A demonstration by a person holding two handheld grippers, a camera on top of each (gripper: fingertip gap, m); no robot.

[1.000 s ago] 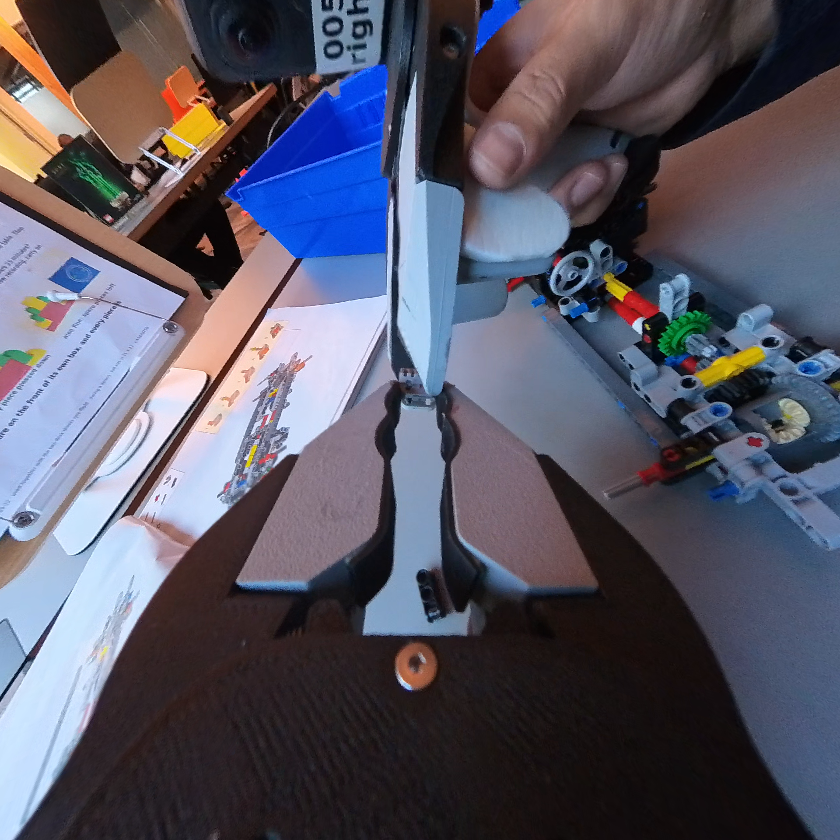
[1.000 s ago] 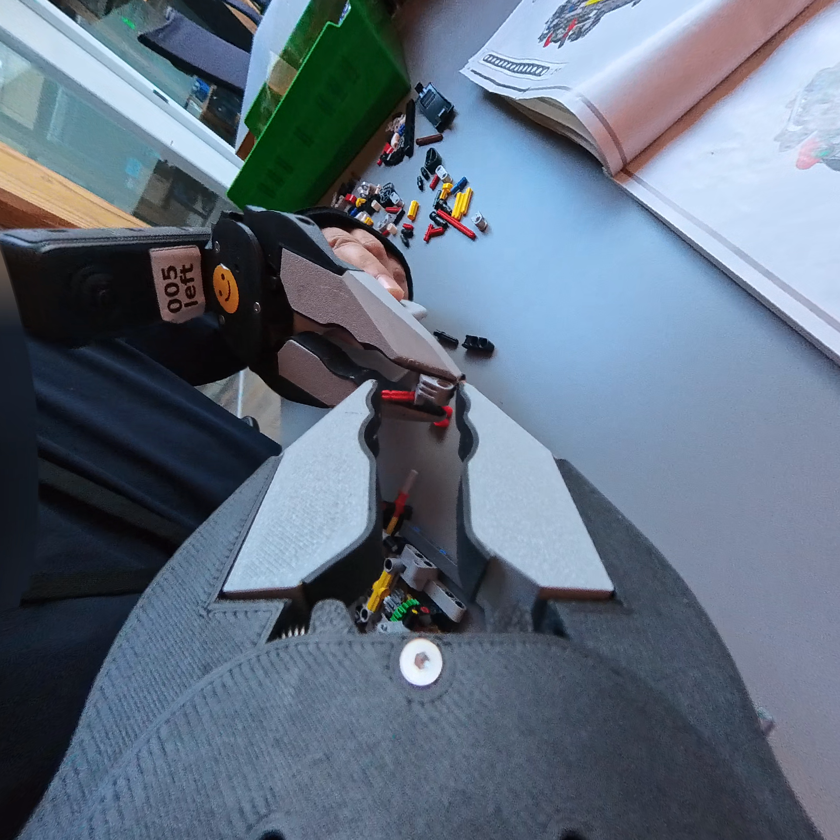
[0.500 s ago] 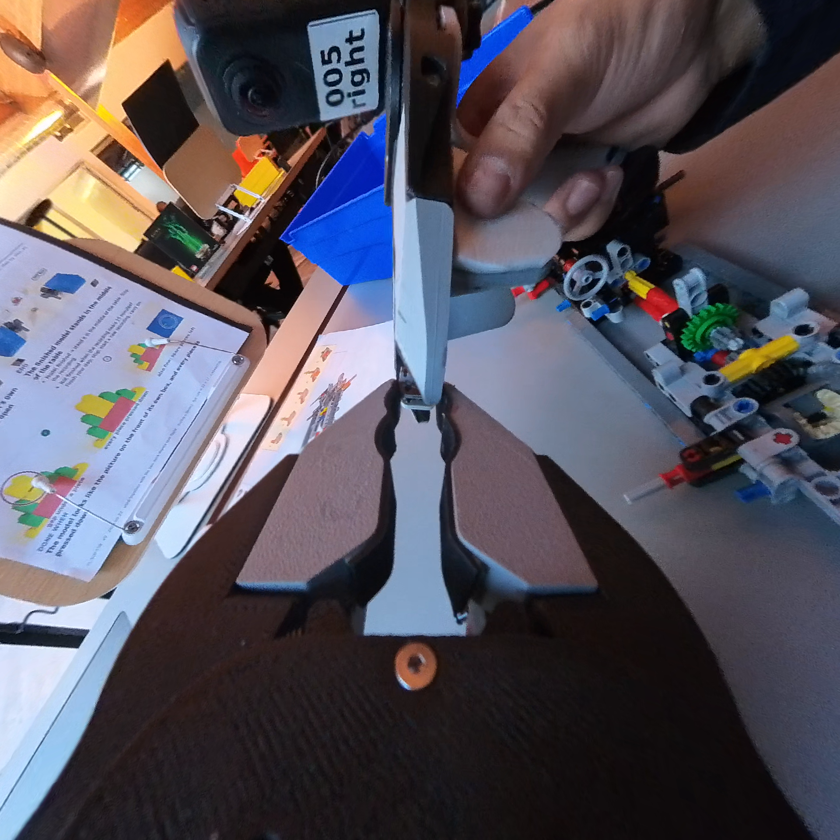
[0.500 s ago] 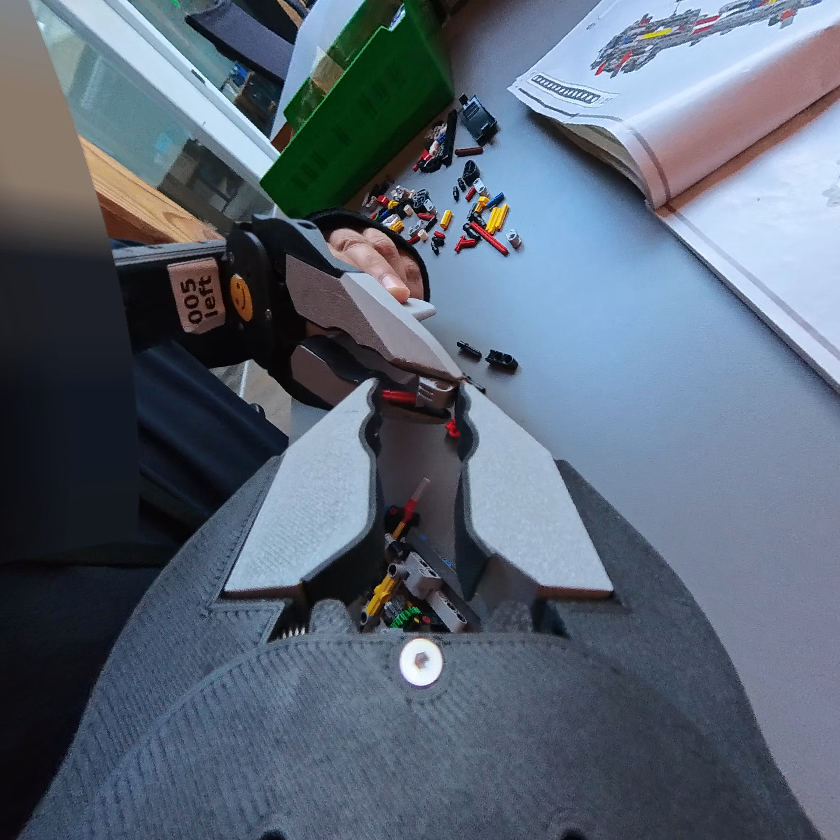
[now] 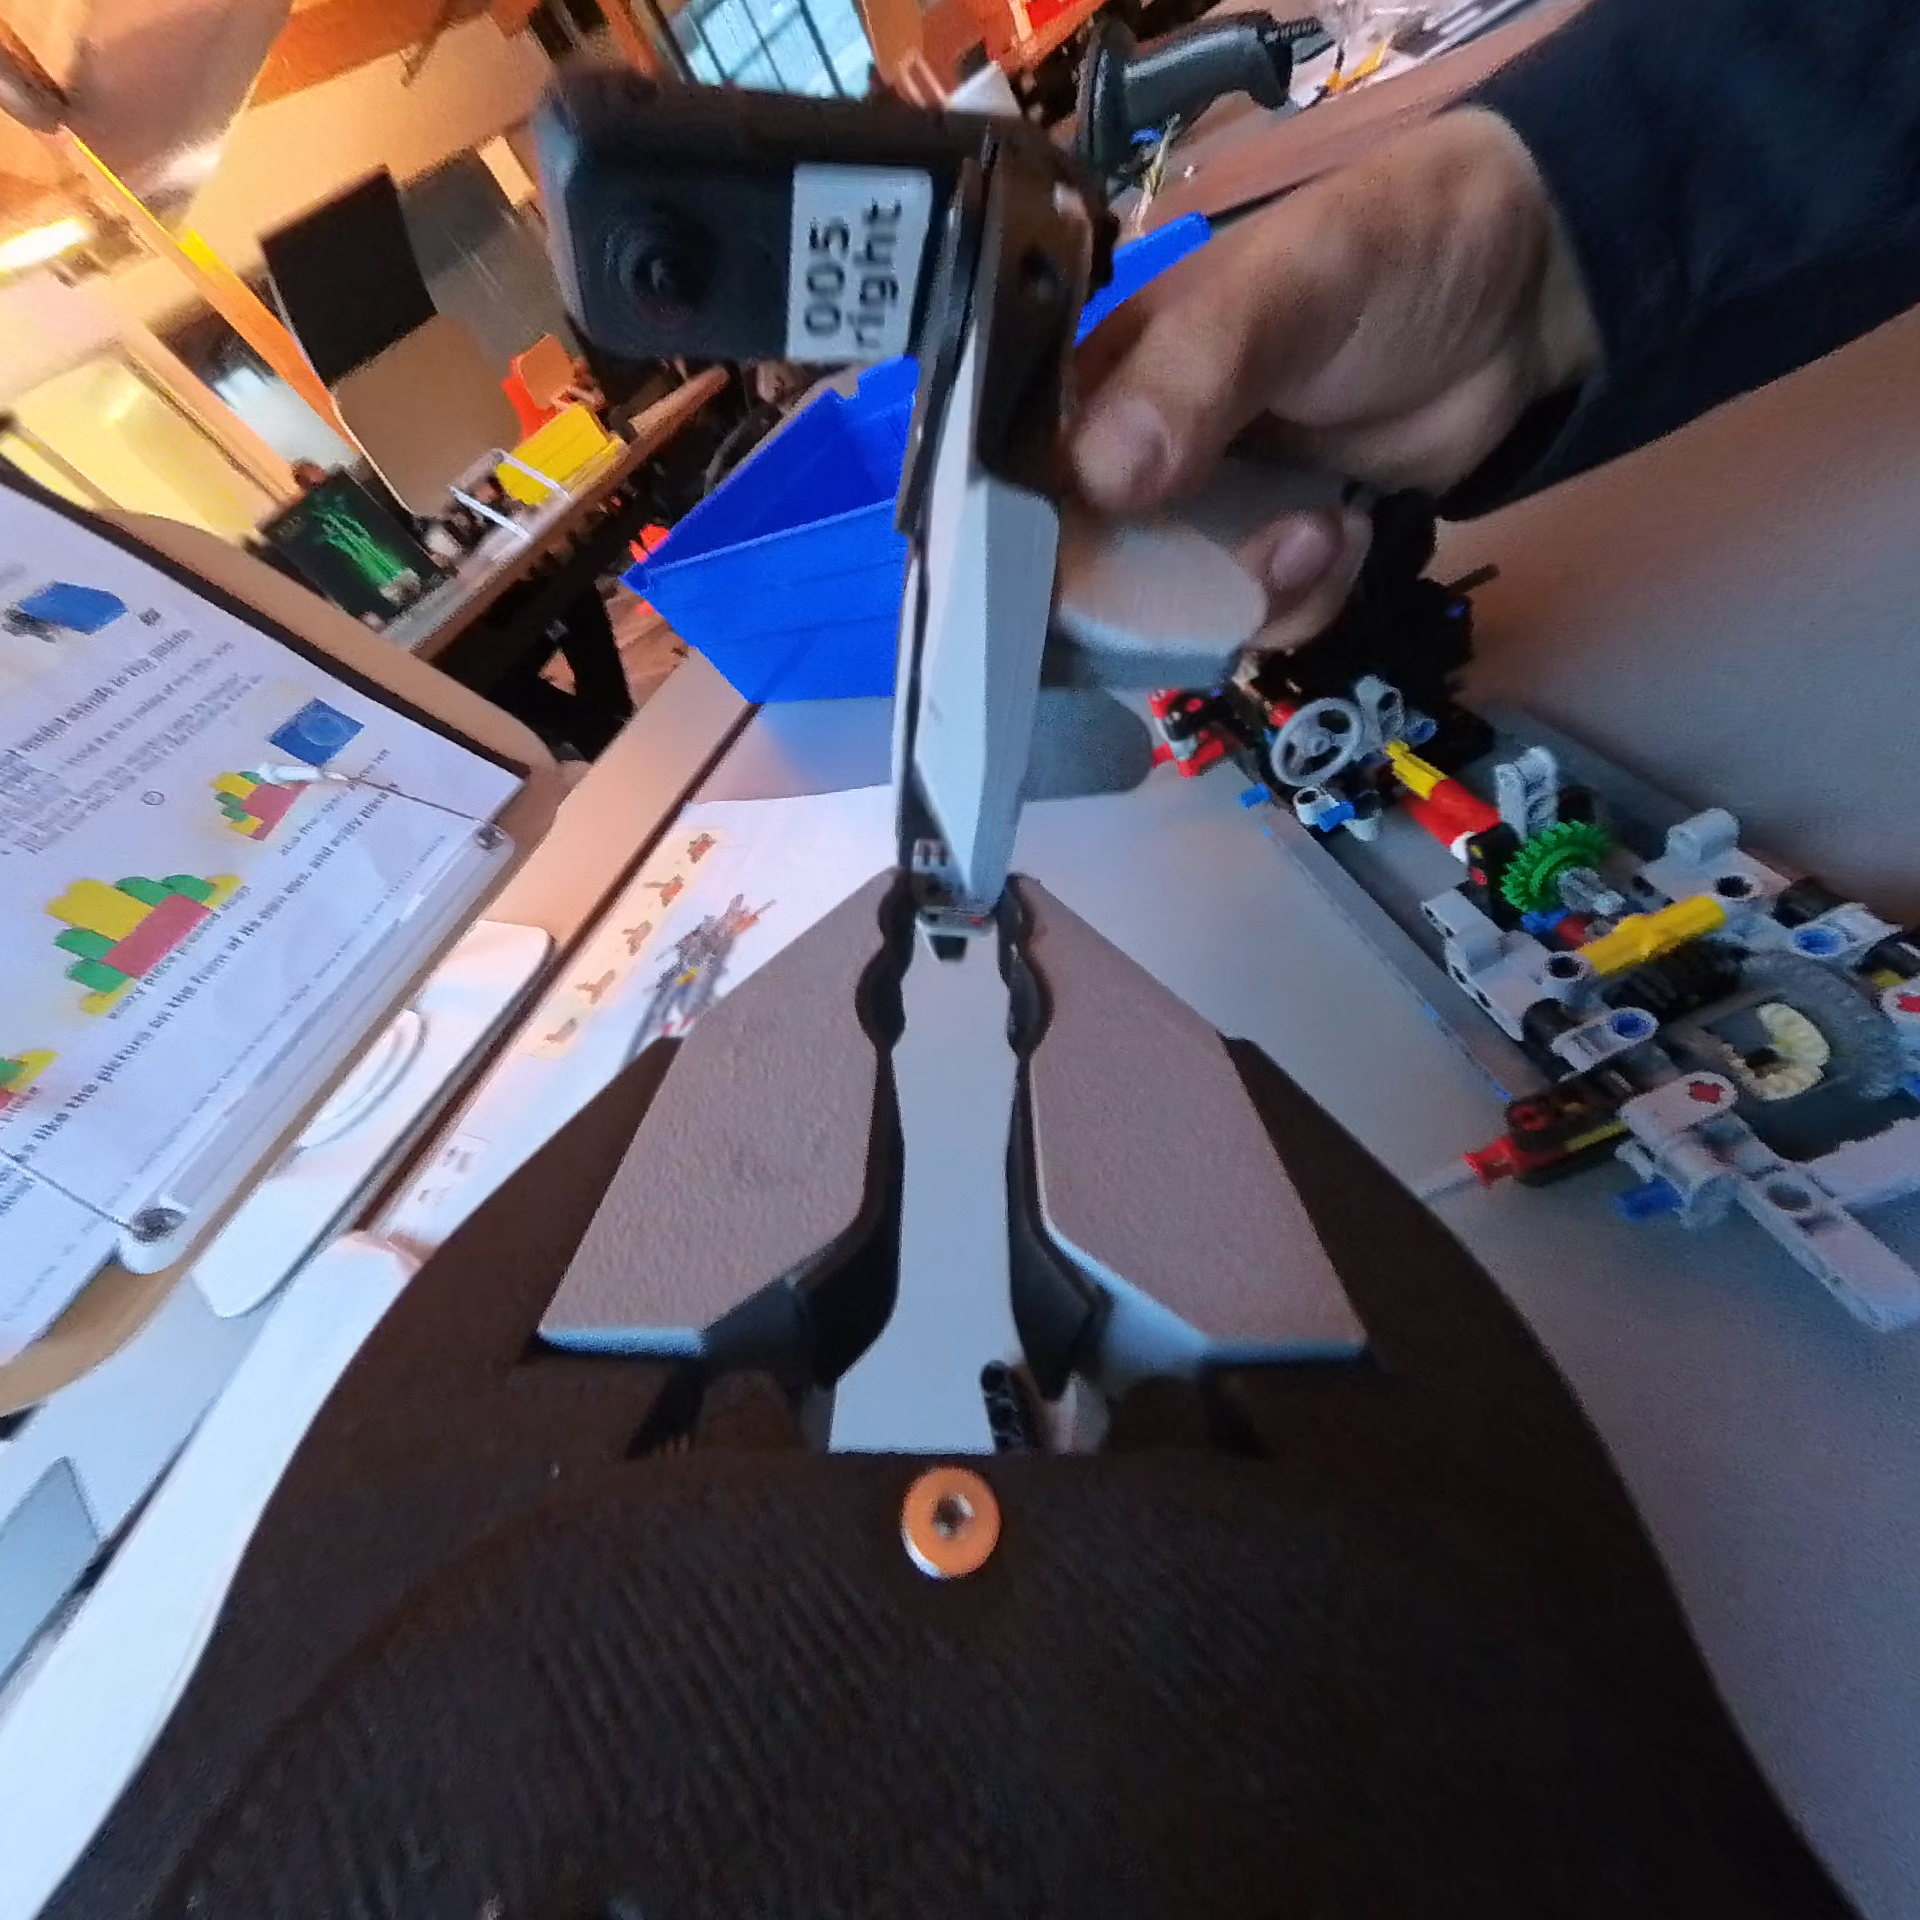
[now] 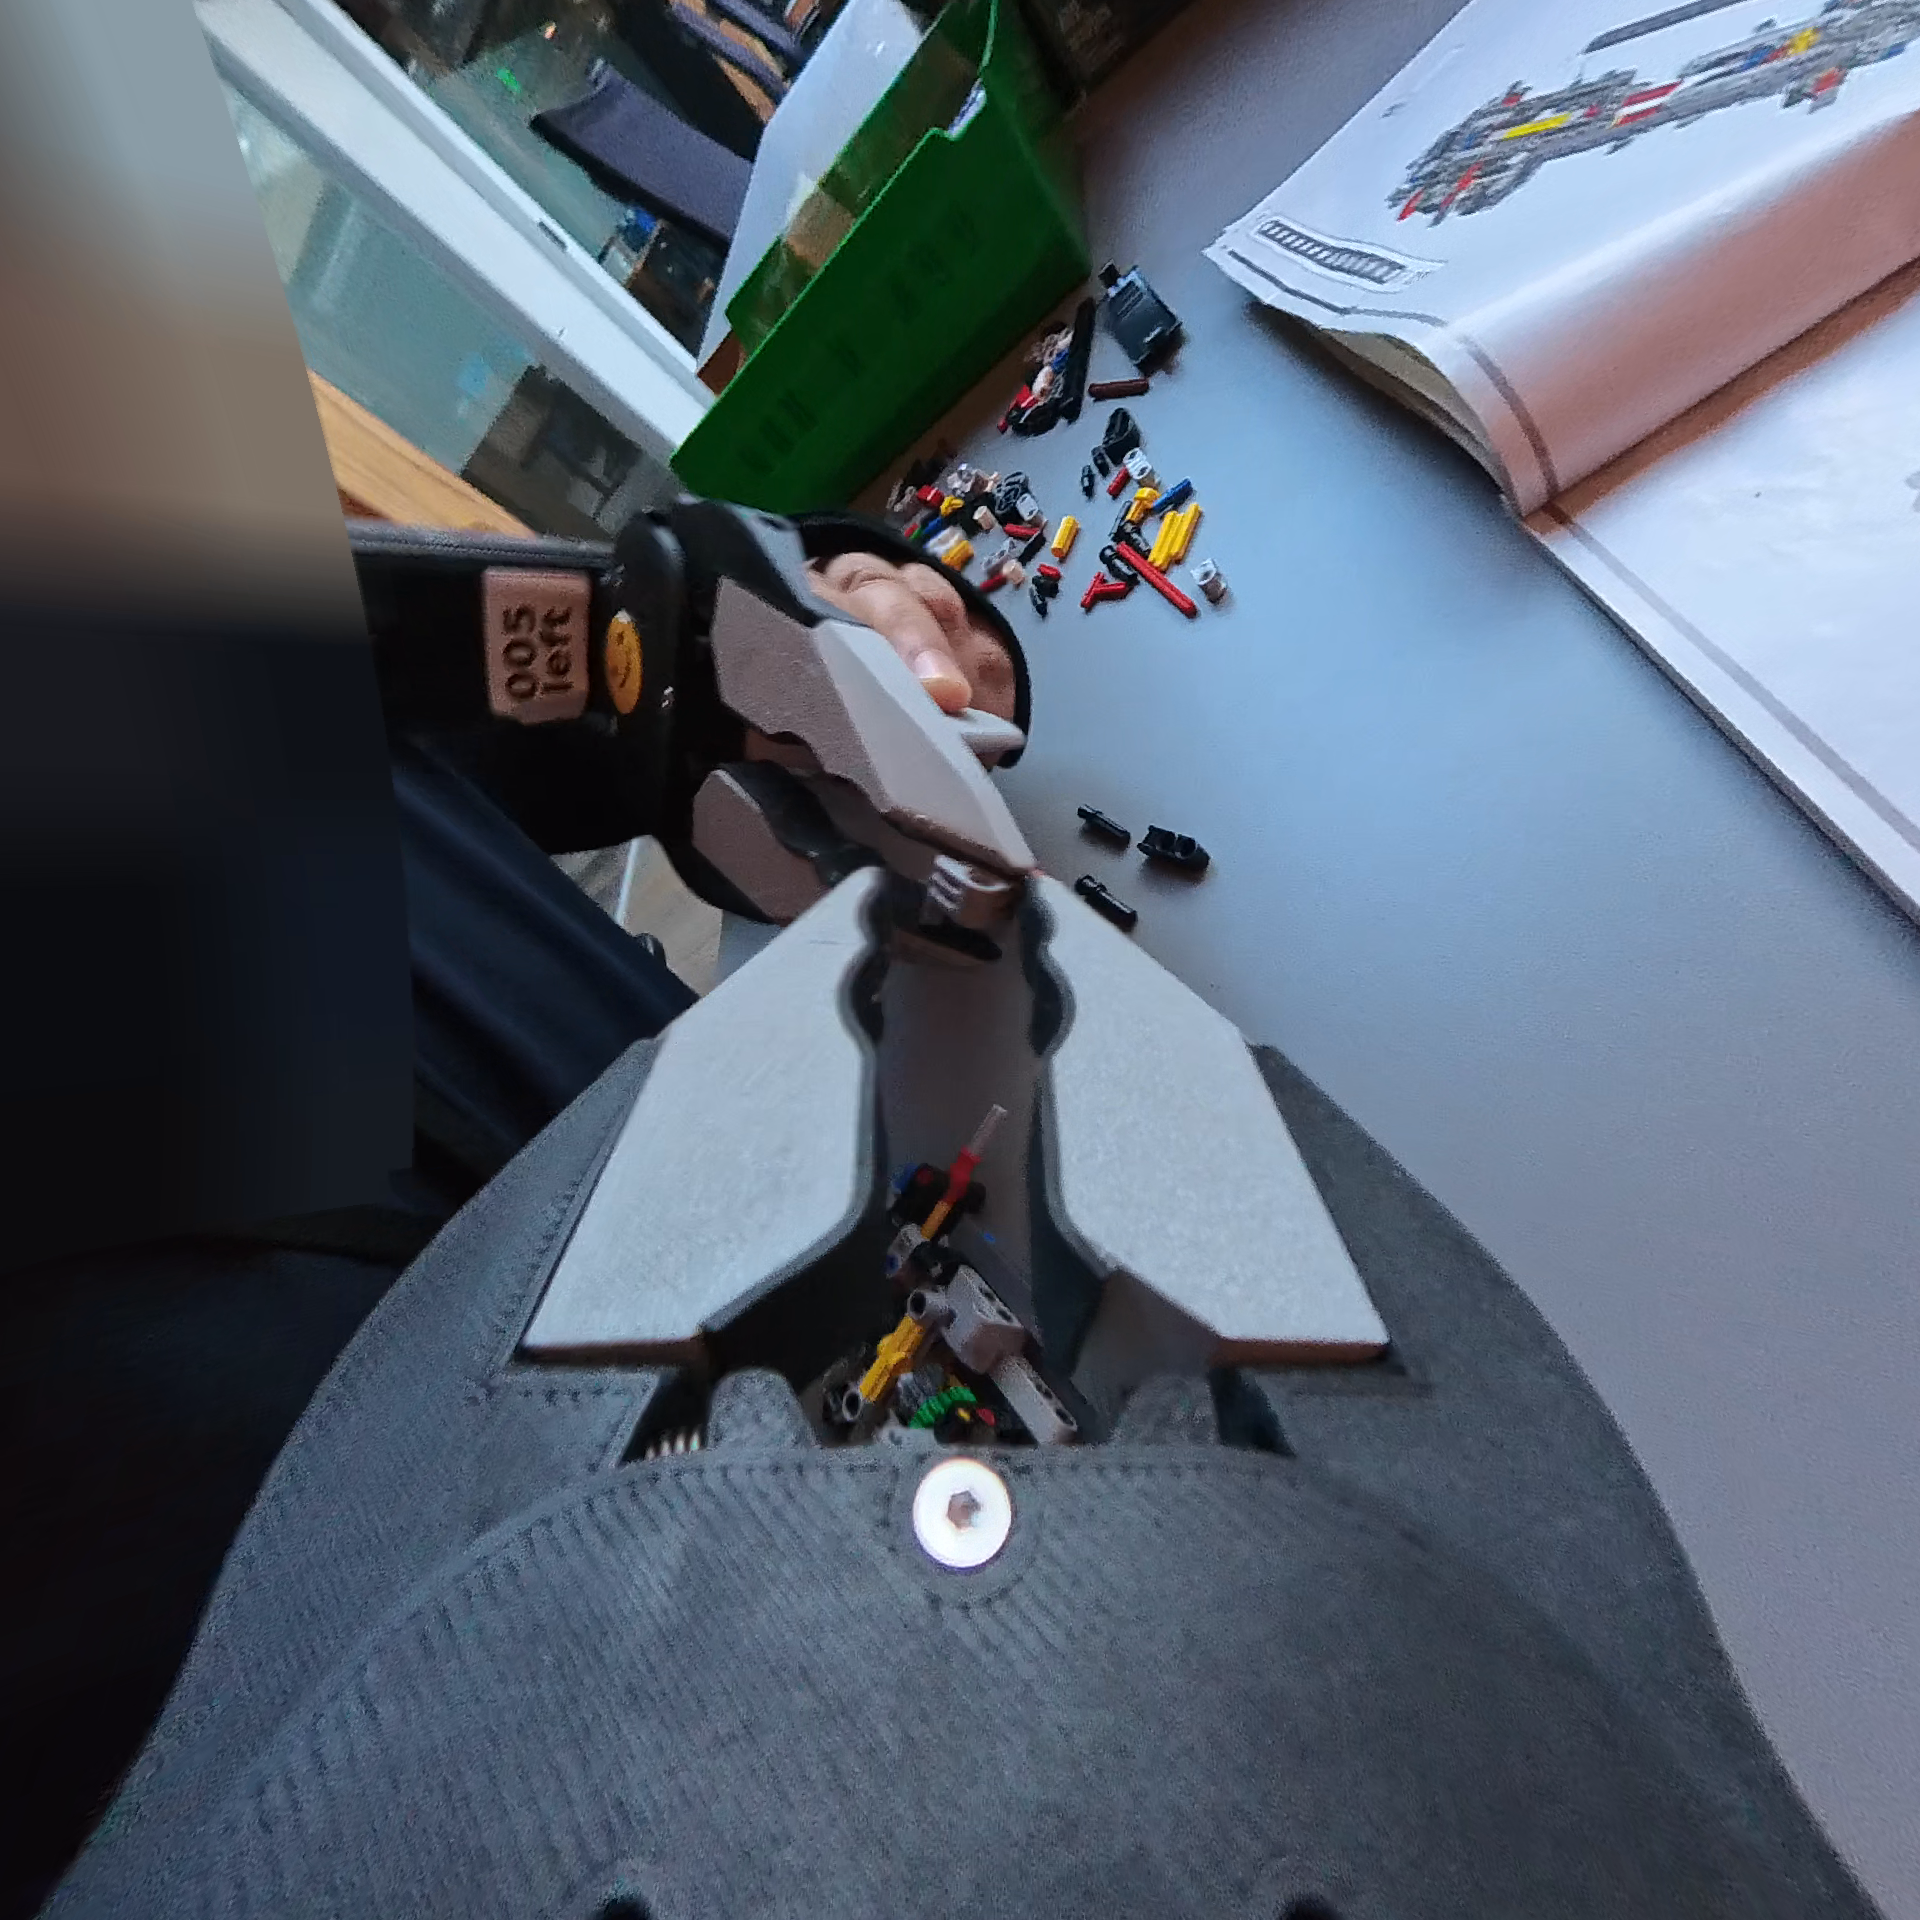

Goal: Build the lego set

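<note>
Two grippers meet centre frame over the grey table. Left gripper pinches a small grey piece. Right gripper brackets it, but blur hides contact. We judge the piece light, rigid and slick, best held by its flat sides. Black pins lie near.

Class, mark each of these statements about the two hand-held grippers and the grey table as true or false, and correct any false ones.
1. A blue plastic bin stands behind the right gripper. True.
2. The loose small building pieces lie beside a red bin. False: the bin is green.
3. The left gripper holds a small grey building piece at its tips. True.
4. The open instruction booklet lies on the floor. False: it lies on the grey table.
</note>
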